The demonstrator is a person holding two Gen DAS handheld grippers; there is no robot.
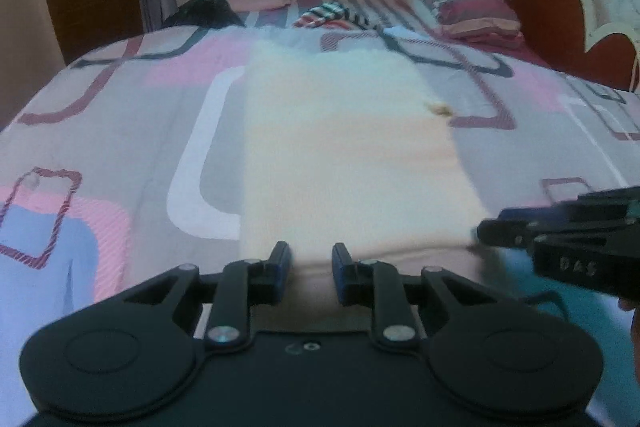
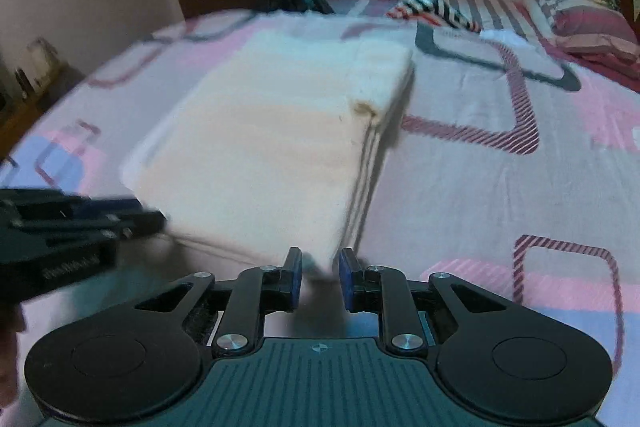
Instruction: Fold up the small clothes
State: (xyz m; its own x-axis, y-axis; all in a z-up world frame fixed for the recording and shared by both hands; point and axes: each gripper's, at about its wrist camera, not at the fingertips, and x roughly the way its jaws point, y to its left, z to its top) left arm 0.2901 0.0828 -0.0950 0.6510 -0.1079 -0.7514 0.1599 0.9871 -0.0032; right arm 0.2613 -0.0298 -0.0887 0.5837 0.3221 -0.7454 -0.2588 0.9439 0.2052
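A cream folded cloth (image 1: 344, 155) lies in several layers on the patterned bedspread (image 1: 120, 131), with a small tan tag (image 1: 440, 110) at its right edge. My left gripper (image 1: 312, 267) holds the cloth's near edge, and the fabric fills the gap between its blue pads. My right gripper (image 2: 320, 275) is shut on the near right corner of the cloth (image 2: 272, 147). In the left wrist view the right gripper (image 1: 480, 233) comes in from the right at that corner. In the right wrist view the left gripper (image 2: 160, 219) sits at the near left edge. Both views are motion-blurred.
A striped garment (image 1: 336, 13) lies crumpled at the far side of the bed. Striped pillows (image 1: 476, 11) rest against a red headboard (image 1: 560, 11) at the right. A dark bundle (image 1: 204, 11) sits at the far left edge, below a window with grey curtains.
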